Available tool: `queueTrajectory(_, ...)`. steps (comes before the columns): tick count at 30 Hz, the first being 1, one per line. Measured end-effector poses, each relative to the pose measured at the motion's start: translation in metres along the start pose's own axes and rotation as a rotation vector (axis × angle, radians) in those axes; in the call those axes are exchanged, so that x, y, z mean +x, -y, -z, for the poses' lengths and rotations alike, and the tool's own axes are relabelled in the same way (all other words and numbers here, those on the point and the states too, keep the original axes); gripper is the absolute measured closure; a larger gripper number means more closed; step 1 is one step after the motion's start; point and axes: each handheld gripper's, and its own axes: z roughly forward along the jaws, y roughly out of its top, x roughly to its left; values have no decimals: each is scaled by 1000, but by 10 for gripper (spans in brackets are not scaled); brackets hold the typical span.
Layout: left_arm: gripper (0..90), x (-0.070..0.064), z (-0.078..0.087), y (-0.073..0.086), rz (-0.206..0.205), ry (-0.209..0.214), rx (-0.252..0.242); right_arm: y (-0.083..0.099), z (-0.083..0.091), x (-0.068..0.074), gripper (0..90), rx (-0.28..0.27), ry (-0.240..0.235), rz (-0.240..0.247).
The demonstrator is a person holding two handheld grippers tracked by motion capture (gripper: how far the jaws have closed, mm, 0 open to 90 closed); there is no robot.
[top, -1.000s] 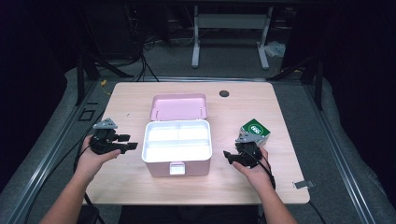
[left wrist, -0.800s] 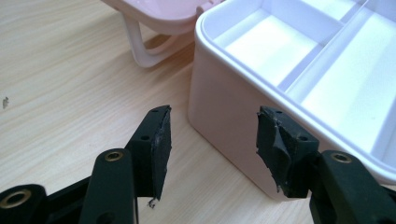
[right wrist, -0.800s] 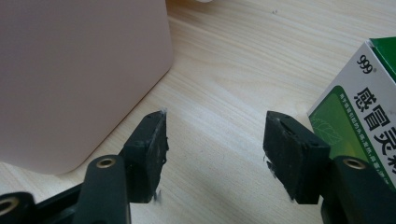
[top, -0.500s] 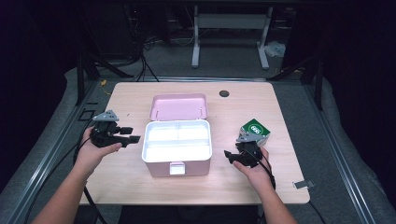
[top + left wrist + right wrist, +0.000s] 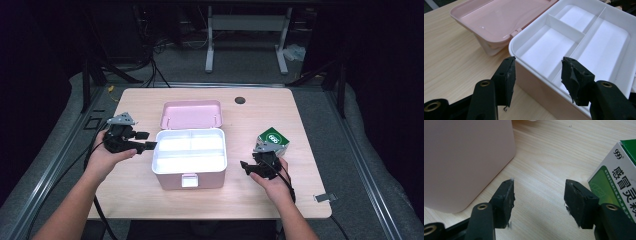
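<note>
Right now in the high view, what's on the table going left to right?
left gripper → pink storage box with its lid open → right gripper → green and white medicine box → small metal clip at the table's right edge.

Table [image 5: 150, 200] brightly lit from above, dark surroundings; white tray [image 5: 584, 50] glares; high view soft
</note>
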Motion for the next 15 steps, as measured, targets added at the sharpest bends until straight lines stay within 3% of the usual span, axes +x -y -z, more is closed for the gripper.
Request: queueTrajectory(15, 482, -11, -16, -18, -48, 32, 31, 0, 1, 0, 415, -1, -2, 6)
